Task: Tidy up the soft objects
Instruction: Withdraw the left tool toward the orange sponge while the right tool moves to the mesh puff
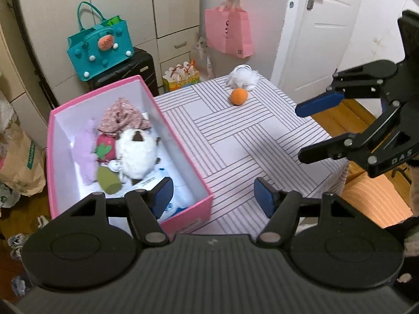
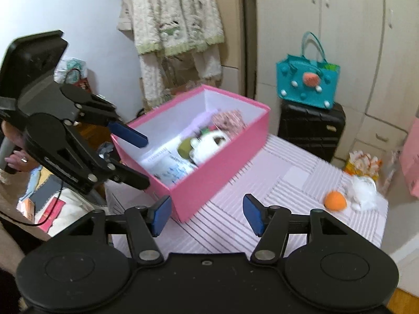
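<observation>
A pink box (image 1: 183,157) (image 2: 222,167) stands on the striped table (image 1: 248,136) (image 2: 288,183). It holds a white plush (image 1: 136,154), a purple plush (image 1: 85,151), a red strawberry toy (image 1: 106,147), a green soft piece (image 1: 108,180) and a floral cloth (image 1: 120,116). An orange ball (image 1: 238,96) (image 2: 335,201) and a white fluffy item (image 1: 242,77) (image 2: 364,191) lie at the table's far corner. My left gripper (image 1: 213,196) (image 2: 142,161) is open and empty at the box's near corner. My right gripper (image 2: 207,214) (image 1: 299,133) is open and empty above the table's right side.
A teal felt bag (image 1: 100,49) (image 2: 307,81) sits on a black suitcase (image 1: 133,73) (image 2: 311,128) behind the box. A pink paper bag (image 1: 229,32) hangs at the back. A white door (image 1: 327,31) is at the right. Paper bags (image 1: 21,164) lie on the floor at the left.
</observation>
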`<state>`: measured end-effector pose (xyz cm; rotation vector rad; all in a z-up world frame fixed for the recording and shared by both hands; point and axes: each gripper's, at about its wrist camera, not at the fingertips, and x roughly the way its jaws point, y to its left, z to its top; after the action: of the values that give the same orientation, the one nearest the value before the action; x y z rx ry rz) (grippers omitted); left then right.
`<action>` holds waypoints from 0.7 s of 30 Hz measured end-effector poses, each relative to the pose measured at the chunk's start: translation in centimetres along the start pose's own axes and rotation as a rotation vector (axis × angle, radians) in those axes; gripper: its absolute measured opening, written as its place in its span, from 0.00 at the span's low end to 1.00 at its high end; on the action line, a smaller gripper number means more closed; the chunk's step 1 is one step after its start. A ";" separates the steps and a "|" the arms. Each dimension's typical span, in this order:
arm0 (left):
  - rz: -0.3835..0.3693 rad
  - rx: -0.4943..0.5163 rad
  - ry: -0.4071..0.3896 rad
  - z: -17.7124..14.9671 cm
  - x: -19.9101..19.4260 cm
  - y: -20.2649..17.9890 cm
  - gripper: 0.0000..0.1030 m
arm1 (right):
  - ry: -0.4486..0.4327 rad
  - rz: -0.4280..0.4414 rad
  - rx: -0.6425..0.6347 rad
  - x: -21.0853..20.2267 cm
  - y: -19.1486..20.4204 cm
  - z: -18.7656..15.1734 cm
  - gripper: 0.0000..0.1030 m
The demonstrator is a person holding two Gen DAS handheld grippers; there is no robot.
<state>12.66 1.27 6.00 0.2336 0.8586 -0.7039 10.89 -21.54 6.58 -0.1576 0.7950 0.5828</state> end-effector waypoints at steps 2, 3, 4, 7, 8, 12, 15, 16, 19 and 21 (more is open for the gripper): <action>-0.012 -0.009 0.003 -0.1 0.6 -0.5 0.65 | 0.002 -0.007 0.014 -0.1 -0.7 -1.2 0.63; -0.017 -0.014 0.005 -0.1 1.0 -0.7 0.65 | 0.004 -0.009 0.022 -0.2 -1.0 -1.6 0.63; -0.019 -0.020 0.005 -0.1 1.3 -0.9 0.65 | 0.004 -0.010 0.029 -0.3 -1.4 -2.1 0.63; 0.008 -0.005 -0.038 -0.3 2.4 -2.0 0.65 | -0.002 -0.020 0.067 -0.8 -2.9 -3.6 0.63; 0.035 0.001 -0.058 -0.5 2.7 -2.4 0.65 | -0.002 -0.011 0.084 -0.9 -3.4 -4.1 0.63; 0.027 -0.021 -0.095 -0.5 3.9 -3.3 0.66 | -0.007 -0.021 0.115 -1.1 -4.6 -5.4 0.63; 0.019 -0.045 -0.114 -0.2 5.0 -3.9 0.66 | -0.018 -0.047 0.131 -1.0 -5.6 -6.3 0.63; 0.022 -0.047 -0.120 0.0 5.4 -4.2 0.66 | -0.026 -0.054 0.140 -1.0 -6.1 -6.6 0.63; 0.023 -0.056 -0.155 0.6 6.4 -5.0 0.66 | -0.067 -0.107 0.154 -0.8 -7.4 -7.4 0.63; 0.020 -0.057 -0.176 1.2 7.0 -5.6 0.66 | -0.098 -0.140 0.161 -0.8 -8.4 -7.9 0.63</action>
<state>12.90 -6.81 1.89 0.1264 0.7069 -0.6701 10.12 -31.65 0.97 -0.0357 0.7264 0.3898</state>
